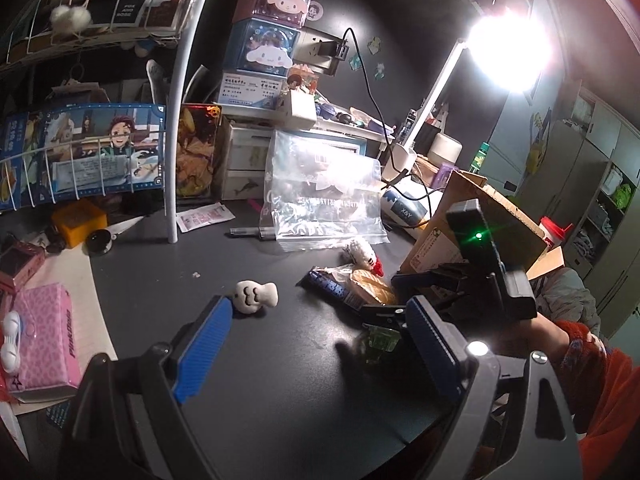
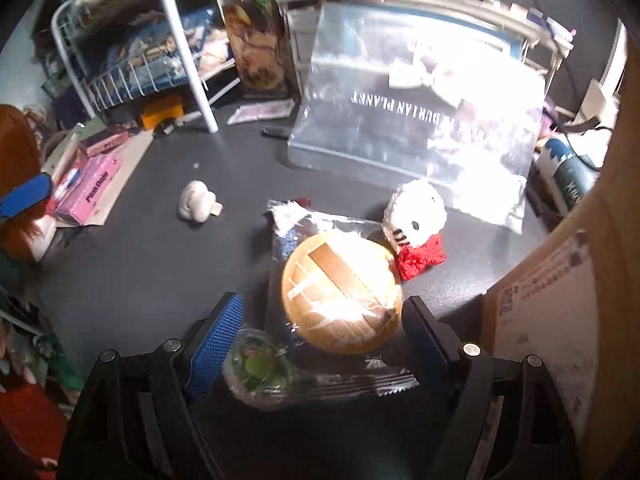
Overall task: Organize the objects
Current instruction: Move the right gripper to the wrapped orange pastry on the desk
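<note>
On the dark desk lie a wrapped round pastry point(image 2: 340, 304), a white plush with a red bow point(image 2: 416, 220), a small white fish-shaped toy point(image 2: 196, 202) and a clear green capsule point(image 2: 258, 368). My right gripper point(image 2: 324, 320) is open, its blue fingers on either side of the pastry packet's near end, with the capsule beside the left finger. My left gripper point(image 1: 320, 324) is open and empty above the desk, with the fish toy point(image 1: 254, 296) just past its left finger. The pastry point(image 1: 356, 284), the plush point(image 1: 364, 254) and the right gripper point(image 1: 404, 296) show to its right.
A large clear zip bag point(image 2: 416, 120) leans at the back. A cardboard box point(image 2: 560, 280) stands at the right. A white wire rack point(image 1: 80, 160) with its pole point(image 1: 178, 128), a pink box point(image 1: 44, 336) and stacked boxes crowd the left and back. A bright lamp point(image 1: 504, 48) glares.
</note>
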Tool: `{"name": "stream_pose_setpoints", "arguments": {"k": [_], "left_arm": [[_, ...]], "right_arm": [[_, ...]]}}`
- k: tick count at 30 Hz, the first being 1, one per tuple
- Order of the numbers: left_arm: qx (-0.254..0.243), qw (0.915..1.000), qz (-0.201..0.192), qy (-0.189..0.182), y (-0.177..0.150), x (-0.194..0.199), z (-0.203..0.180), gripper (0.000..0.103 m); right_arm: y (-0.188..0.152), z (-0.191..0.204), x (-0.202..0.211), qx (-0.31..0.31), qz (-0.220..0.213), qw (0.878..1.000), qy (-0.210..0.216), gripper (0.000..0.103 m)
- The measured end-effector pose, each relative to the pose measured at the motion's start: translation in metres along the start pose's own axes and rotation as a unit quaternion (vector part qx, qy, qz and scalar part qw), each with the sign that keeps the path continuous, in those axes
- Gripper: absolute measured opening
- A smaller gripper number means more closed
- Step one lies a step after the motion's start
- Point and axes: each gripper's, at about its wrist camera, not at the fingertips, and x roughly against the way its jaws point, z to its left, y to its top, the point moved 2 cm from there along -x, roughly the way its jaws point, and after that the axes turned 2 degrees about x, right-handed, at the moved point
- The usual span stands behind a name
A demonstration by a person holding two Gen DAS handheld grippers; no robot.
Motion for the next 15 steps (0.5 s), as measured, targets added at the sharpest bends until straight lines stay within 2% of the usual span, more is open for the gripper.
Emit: {"name": "stream_pose_setpoints", "arguments": {"k": [5, 15], "left_arm": [[0.0, 1.0, 0.0, 0.001, 0.001, -0.002, 0.002, 0.087], [0.0, 1.0, 0.001, 0.003, 0.001, -0.003, -0.001, 0.087]], "right_arm": [[0.005, -0.003, -0.007, 0.007, 0.009, 1.0, -0.004, 0.081], [0.017, -0.002, -0.023, 0.041, 0.042, 0.998, -0.025, 0.092]]}}
